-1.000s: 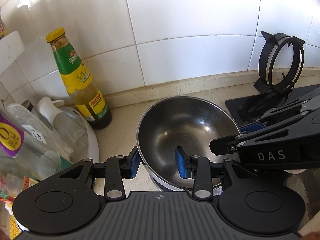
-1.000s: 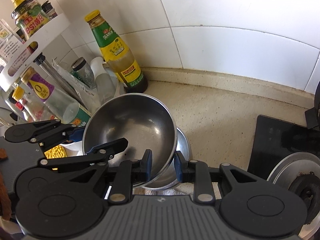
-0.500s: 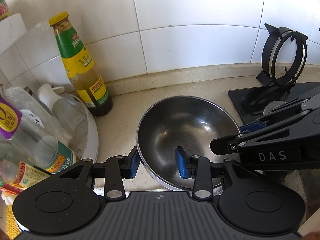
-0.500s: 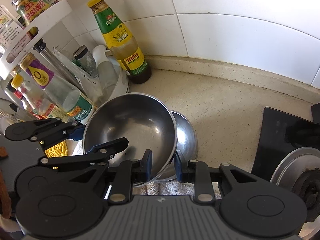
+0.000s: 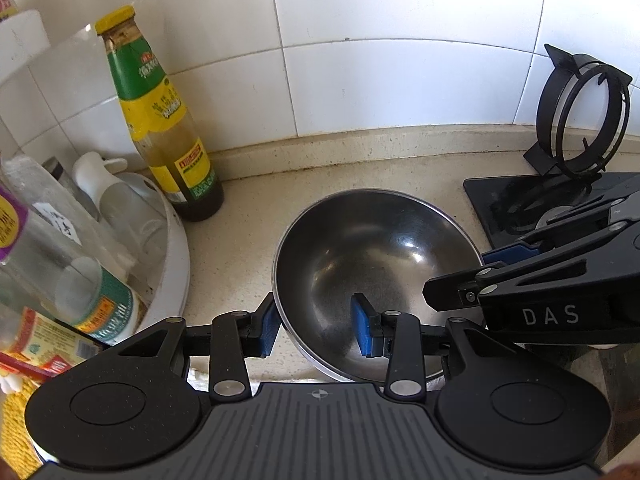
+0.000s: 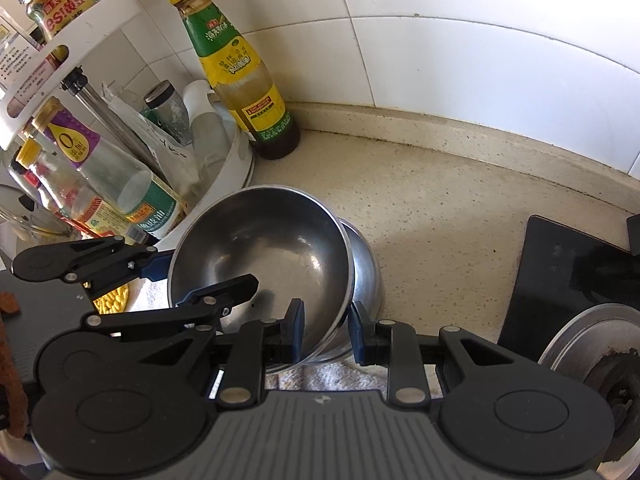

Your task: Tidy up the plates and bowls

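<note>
Jaws of both grippers straddling steel bowl (image 5: 372, 256) rim, opposite sides

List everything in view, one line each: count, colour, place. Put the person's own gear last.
steel bowl: 1, silver, tilted, its rim between both grippers' fingers
second steel bowl: 1, silver, beneath and behind the first
sauce bottle: 1, green and yellow label, yellow cap, at the wall
white rack: 1, two tiers, corner, holding bottles and jars; count unclear
towel: 1, white, under the bowls
yellow cloth: 1, beside the towel
hob: 1, black, at the far side from the rack
pan support: 1, black, leaning on the tiles
burner cap: 1, silver, on the hob
left gripper: 1, black, blue pads, straddling the rim
right gripper: 1, same, straddling the opposite rim
</note>
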`<control>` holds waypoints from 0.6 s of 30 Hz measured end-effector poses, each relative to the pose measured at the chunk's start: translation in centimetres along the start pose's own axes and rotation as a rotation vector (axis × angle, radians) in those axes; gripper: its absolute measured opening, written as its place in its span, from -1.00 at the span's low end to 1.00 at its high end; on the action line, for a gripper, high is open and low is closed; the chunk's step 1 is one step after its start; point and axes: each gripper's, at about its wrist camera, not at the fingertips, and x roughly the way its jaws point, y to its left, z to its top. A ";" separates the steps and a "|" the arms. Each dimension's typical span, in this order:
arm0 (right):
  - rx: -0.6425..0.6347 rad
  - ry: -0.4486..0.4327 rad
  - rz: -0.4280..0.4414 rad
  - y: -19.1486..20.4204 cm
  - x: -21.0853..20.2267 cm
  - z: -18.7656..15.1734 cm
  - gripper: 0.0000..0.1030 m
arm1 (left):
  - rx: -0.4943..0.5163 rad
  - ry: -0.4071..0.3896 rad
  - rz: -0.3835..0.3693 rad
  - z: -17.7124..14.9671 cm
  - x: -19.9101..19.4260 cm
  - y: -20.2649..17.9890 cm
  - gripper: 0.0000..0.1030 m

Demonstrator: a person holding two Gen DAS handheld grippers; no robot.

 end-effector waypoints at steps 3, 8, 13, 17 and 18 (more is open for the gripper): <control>-0.002 0.015 0.001 -0.3 0.4 -0.1 -0.43 | 0.000 0.011 0.000 -0.1 0.5 -0.2 -0.13; 0.002 0.025 -0.002 -0.5 0.9 0.1 -0.43 | 0.001 0.020 -0.006 -0.1 1.1 -0.1 -0.12; 0.003 0.031 -0.014 -0.5 1.3 0.6 -0.43 | 0.016 0.026 -0.023 0.1 1.7 0.1 -0.05; -0.006 0.031 -0.026 0.0 1.7 0.9 -0.40 | 0.049 0.013 -0.022 -0.1 1.9 -0.2 0.20; -0.008 0.033 -0.030 0.1 1.8 1.0 -0.40 | 0.056 0.011 -0.022 -0.1 2.0 -0.2 0.20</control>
